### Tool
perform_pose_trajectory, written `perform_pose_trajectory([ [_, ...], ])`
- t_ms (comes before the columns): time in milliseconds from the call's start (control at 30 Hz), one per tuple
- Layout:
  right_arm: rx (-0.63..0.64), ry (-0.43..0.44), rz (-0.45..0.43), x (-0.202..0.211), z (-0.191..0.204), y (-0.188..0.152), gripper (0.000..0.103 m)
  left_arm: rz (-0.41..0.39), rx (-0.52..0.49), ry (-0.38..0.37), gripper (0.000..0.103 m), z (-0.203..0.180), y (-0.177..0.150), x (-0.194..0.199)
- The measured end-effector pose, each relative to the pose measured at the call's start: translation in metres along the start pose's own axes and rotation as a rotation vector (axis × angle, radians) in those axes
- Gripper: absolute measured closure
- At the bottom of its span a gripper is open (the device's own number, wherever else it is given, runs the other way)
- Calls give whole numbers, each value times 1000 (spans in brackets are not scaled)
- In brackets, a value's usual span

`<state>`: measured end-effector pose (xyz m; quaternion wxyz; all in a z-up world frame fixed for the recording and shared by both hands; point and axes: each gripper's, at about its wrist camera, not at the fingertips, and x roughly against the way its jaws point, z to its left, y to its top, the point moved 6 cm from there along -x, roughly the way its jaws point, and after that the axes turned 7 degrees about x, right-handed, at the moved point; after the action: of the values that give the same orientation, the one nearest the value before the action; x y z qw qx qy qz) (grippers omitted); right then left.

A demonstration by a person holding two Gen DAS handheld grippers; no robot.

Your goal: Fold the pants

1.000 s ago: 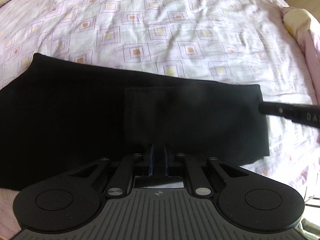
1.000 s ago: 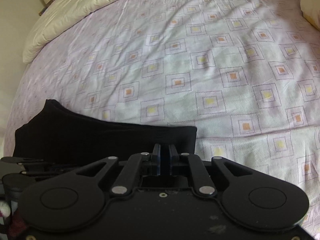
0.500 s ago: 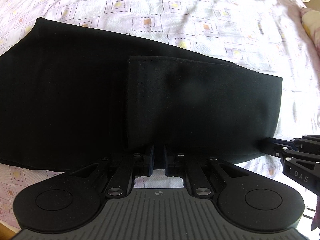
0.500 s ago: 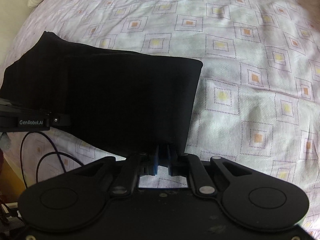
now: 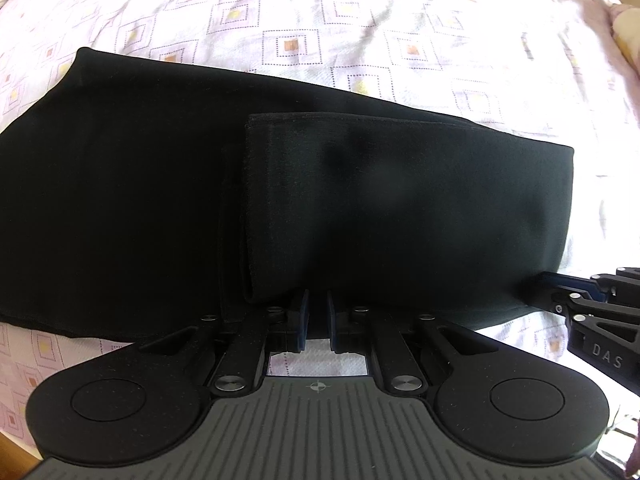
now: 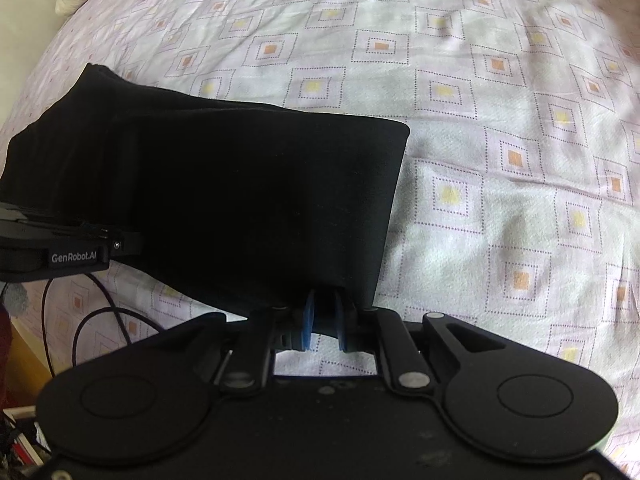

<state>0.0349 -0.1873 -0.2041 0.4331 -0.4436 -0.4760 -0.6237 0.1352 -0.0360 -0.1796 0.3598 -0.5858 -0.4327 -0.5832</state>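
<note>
1. Along the near edge of the bed (image 5: 400, 20), lying flat: black pants (image 5: 120, 200), with the leg end (image 5: 400, 208) doubled back over the middle.
2. Judged done: legs stacked lengthwise, plus one crosswise fold laid down neatly.
3. Left gripper (image 5: 316, 320): fingers together, pinching the near edge of the folded layer.
4. Right gripper (image 6: 324, 324): fingers just now easing apart at the fold's near corner, cloth between them, pads seemingly touching it.
5. Probably remaining: letting go, perhaps one more crosswise fold, then smoothing.

Matt black cloth pants (image 5: 160, 200) on soft, lightly crinkled printed cotton-like bedsheet (image 5: 400, 20).
</note>
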Motion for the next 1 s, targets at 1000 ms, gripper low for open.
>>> perform_pose_trajectory([
  [1000,-193,-42,-254,46,188,74,57,-297,20,82,92,234,25,89],
])
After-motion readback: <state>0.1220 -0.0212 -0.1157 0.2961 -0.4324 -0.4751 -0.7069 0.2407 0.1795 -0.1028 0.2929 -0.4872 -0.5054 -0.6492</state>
